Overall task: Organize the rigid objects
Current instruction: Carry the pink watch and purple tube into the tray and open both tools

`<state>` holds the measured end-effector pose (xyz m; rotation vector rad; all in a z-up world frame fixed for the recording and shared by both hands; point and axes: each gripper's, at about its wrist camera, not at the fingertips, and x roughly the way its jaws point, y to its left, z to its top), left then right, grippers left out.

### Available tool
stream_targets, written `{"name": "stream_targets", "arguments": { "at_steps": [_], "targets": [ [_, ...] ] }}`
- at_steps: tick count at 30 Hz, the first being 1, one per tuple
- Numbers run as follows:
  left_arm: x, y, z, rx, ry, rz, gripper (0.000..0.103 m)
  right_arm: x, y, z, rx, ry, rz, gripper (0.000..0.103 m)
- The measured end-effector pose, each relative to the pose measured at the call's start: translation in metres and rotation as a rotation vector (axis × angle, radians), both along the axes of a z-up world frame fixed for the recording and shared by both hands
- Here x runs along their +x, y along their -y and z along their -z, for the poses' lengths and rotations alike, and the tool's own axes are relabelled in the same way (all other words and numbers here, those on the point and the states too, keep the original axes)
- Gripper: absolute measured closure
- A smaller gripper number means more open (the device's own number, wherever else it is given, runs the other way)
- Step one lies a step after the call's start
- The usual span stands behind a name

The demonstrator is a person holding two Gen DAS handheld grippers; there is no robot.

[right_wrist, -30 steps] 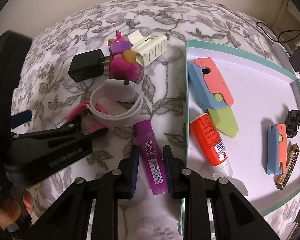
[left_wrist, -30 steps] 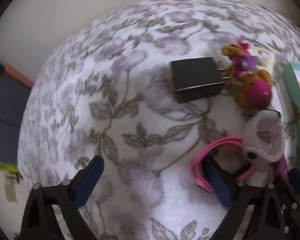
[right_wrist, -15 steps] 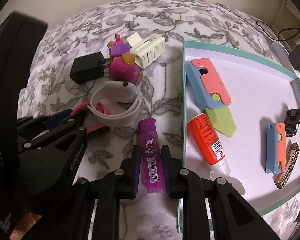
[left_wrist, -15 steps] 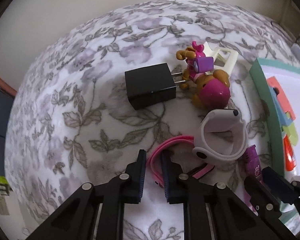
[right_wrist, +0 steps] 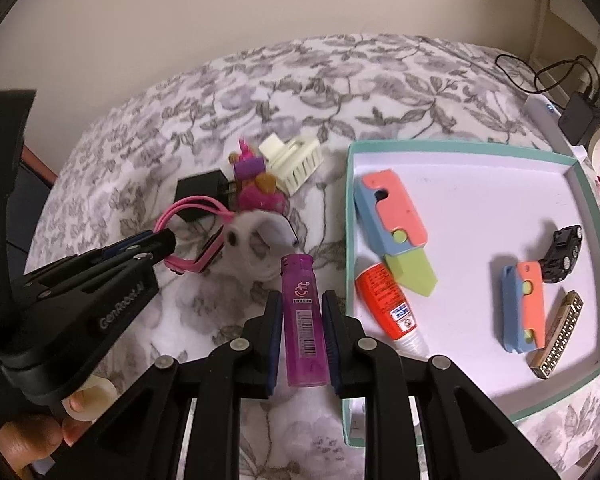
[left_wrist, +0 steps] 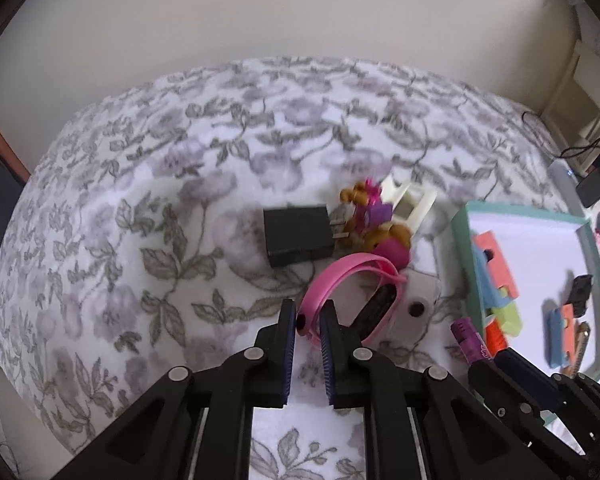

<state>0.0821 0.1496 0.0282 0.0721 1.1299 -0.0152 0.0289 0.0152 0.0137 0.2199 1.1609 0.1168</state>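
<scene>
My left gripper point(left_wrist: 308, 322) is shut on a pink wristband point(left_wrist: 354, 266), which hangs tilted above the floral bedspread. My right gripper point(right_wrist: 302, 298) is shut on a purple lighter point(right_wrist: 304, 332), just left of the teal-rimmed white tray point(right_wrist: 348, 208). In the right wrist view the left gripper point(right_wrist: 158, 245) holds the pink wristband point(right_wrist: 192, 203) beside a white watch band point(right_wrist: 260, 240). A black charger point(left_wrist: 298, 234), a pink toy point(left_wrist: 388, 240) and a cream hair clip point(left_wrist: 412, 204) lie behind.
The tray holds a folding toy knife point(right_wrist: 392, 208), an orange glue tube point(right_wrist: 384, 300), a smaller folding toy point(right_wrist: 524, 304), a black toy car point(right_wrist: 564, 252) and a harmonica point(right_wrist: 560, 336). Cables and a power brick point(right_wrist: 580, 116) lie at the far right. A hand point(right_wrist: 28, 440) grips the left handle.
The left gripper went from open to shut on the pink wristband and raised it off the bedspread. The right gripper stayed shut on the lighter and pulled back upward.
</scene>
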Motion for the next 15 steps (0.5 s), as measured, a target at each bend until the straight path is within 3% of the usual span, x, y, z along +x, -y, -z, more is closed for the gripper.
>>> {"name": "stream_targets", "arguments": {
  "at_steps": [10, 15],
  "targets": [
    [-0.006, -0.005, -0.039, -0.024, 0.101, -0.003, 0.090, -0.001, 0.020, -0.023, 0.044, 0.064, 0.048, 0.083],
    [-0.009, 0.004, -0.044, -0.060, 0.109, 0.014, 0.090, 0.004, 0.038, -0.017, -0.003, 0.046, 0.105, 0.082]
  ]
}}
